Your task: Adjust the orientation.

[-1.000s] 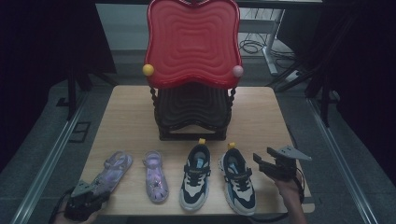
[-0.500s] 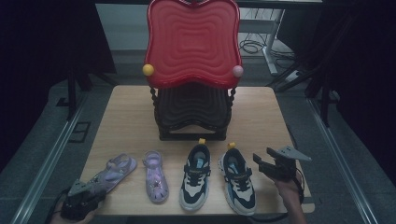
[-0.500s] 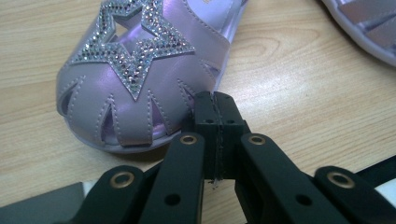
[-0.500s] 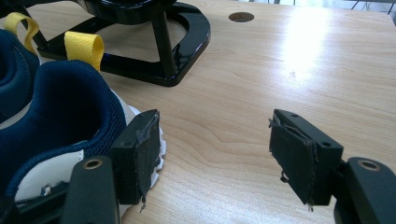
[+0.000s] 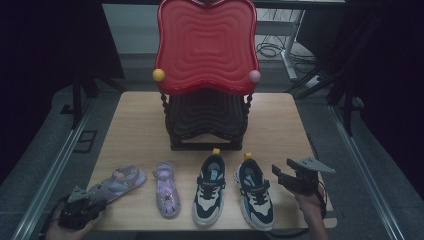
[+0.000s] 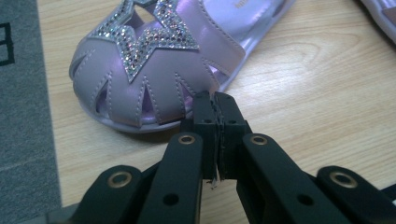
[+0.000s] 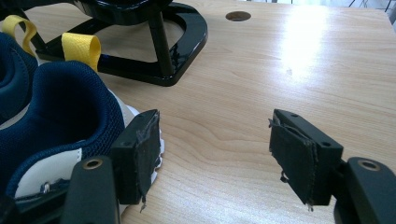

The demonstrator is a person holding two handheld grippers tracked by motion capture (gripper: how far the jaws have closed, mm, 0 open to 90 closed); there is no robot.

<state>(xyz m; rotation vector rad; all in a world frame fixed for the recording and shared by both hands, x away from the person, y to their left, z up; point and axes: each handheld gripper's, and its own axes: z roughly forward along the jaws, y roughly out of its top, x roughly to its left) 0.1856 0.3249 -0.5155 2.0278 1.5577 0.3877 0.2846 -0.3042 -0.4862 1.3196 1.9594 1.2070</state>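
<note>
Left gripper (image 6: 215, 100): jaws pressed together, pad against pad, nothing between them; the tips sit at the toe edge of the left sandal (image 6: 154, 60), at or just short of touching it, which I cannot tell.
Left gripper, high view (image 5: 82, 202): at the table's (image 5: 140, 125) near left corner, pointing up and right at the sandal's toe.
Left sandal (image 5: 117, 182): lilac, with a glittering star on top; lies slanted on the table, toe toward the near left corner.
Second sandal (image 5: 166, 189): lies straight, just right of the first, apart from it.
Right gripper (image 7: 212, 140): jaws wide apart, holding nothing; bare table between the pads.
Right gripper, high view (image 5: 280, 172): held low at the table's right edge, just right of the right sneaker (image 5: 255, 192).
Right sneaker, right gripper view (image 7: 56, 121): its navy heel sits right against the outside of the left pad (image 7: 140, 154).
Left sneaker (image 5: 210, 187): beside its pair, both with yellow heel loops.
Rack (image 5: 207, 117): black, behind the shoes, under a red tray (image 5: 207, 45).
</note>
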